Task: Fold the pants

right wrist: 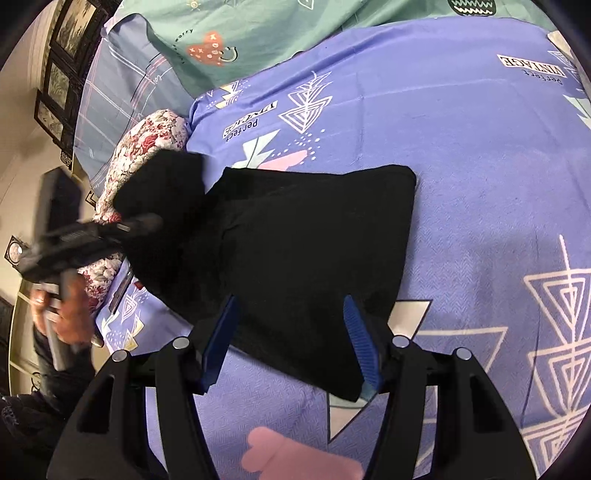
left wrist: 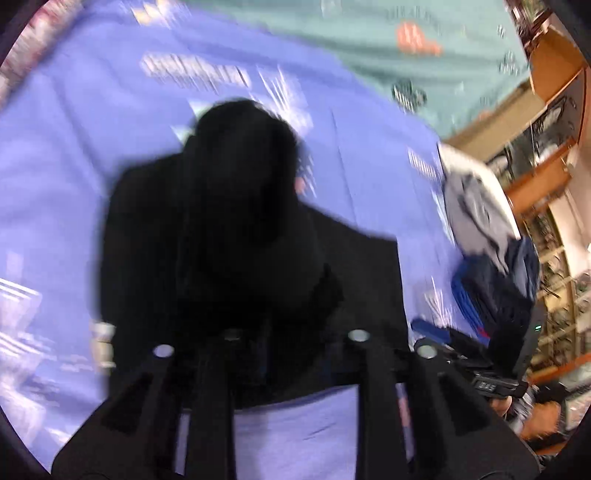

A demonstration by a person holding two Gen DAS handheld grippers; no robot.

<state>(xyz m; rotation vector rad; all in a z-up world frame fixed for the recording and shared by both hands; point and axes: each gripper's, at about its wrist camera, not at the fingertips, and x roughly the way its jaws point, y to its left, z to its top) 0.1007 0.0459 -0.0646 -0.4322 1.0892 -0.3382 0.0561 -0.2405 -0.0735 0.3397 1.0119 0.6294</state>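
Pants (right wrist: 295, 251), one black pair, lie folded on the purple bedsheet (right wrist: 480, 147). Right tongs (right wrist: 290, 332) stand wide apart over their near edge, holding nothing. Left tongs (right wrist: 147, 221) are clamped on a raised bunch of the black cloth. Beside them lie one floral pillow (right wrist: 147, 136) and one green sheet (right wrist: 277, 33).

A bed carries everything, covered by a periwinkle sheet (right wrist: 480, 155) printed with white nested triangles, pink blotches and "perfect VINTAGE" labels. Black pants (right wrist: 295, 236) lie on it, folded into a flat, roughly rectangular stack, with one bunched end lifted off the sheet toward a floral pillow (right wrist: 147, 140) at the bed's edge. A teal sheet (right wrist: 258, 29) with an orange heart lies beyond. A pile of grey and navy clothes (left wrist: 487, 236) sits near the other edge.
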